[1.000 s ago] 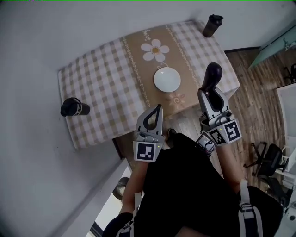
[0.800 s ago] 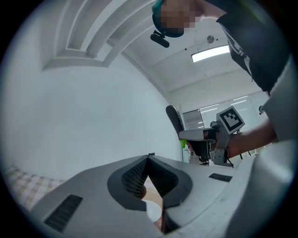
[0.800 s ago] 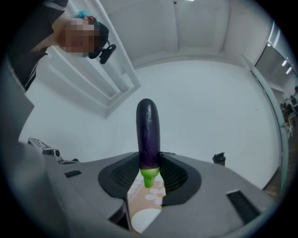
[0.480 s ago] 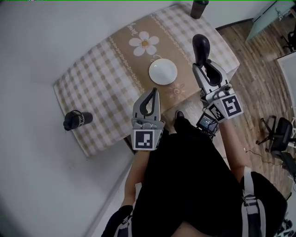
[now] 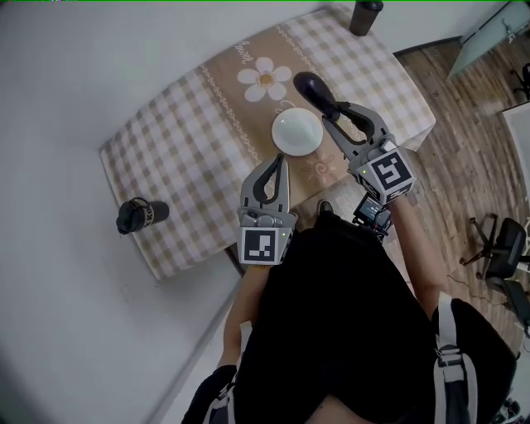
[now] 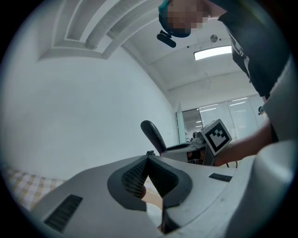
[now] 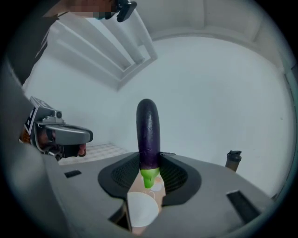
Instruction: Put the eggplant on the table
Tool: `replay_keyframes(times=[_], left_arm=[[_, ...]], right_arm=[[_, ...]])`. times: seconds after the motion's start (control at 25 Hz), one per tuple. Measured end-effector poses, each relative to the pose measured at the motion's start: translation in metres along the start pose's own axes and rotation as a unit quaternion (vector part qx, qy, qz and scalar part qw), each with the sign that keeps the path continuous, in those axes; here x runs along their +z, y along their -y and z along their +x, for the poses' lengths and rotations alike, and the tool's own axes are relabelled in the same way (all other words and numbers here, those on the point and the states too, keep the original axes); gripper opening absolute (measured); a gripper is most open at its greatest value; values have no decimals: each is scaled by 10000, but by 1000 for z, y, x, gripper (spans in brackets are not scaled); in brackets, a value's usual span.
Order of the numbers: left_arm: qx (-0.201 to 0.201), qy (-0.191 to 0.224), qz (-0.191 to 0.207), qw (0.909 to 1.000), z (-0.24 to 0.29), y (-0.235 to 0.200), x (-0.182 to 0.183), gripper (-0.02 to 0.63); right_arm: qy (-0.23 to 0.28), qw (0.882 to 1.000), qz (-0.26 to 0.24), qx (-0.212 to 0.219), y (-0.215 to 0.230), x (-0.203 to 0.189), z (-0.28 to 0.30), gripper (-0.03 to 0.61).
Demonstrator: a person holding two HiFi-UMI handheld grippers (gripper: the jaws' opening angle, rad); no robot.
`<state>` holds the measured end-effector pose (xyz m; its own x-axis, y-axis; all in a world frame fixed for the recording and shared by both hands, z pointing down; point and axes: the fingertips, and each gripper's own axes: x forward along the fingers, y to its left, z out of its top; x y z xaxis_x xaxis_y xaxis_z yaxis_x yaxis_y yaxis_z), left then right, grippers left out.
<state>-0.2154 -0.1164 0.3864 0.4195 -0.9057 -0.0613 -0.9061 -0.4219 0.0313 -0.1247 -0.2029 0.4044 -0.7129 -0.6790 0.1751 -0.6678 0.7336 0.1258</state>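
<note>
A dark purple eggplant (image 5: 315, 89) with a green stem (image 7: 149, 178) sticks out of my right gripper (image 5: 338, 118), which is shut on its stem end. It hangs over the checked tablecloth (image 5: 182, 141), just beyond the far right rim of the white plate (image 5: 297, 131). In the right gripper view the eggplant (image 7: 148, 132) points up and away from the jaws, with the plate (image 7: 142, 210) below. My left gripper (image 5: 283, 163) is shut with nothing in it, over the table's near edge; its tips (image 6: 148, 157) meet.
One dark bottle (image 5: 139, 214) lies at the table's left end and another (image 5: 364, 15) stands at the far right corner. A daisy print (image 5: 265, 79) marks the cloth's brown runner. Wooden floor (image 5: 464, 157) and an office chair (image 5: 497, 248) are on the right.
My right gripper has swung left and down with the eggplant, from the table's right edge to beside the plate. The left gripper has edged forward a little.
</note>
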Motion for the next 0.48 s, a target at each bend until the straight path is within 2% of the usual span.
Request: replay_keyframes(times=[0.16, 0.48], left_arm=[[28, -76, 23, 10000, 3, 4, -5, 3], [73, -164, -62, 9998, 2, 9, -12, 3]], right_arm=[[-279, 9992, 32, 269, -3, -20, 12, 140], [-1002, 9929, -361, 524, -5, -67, 30, 140]])
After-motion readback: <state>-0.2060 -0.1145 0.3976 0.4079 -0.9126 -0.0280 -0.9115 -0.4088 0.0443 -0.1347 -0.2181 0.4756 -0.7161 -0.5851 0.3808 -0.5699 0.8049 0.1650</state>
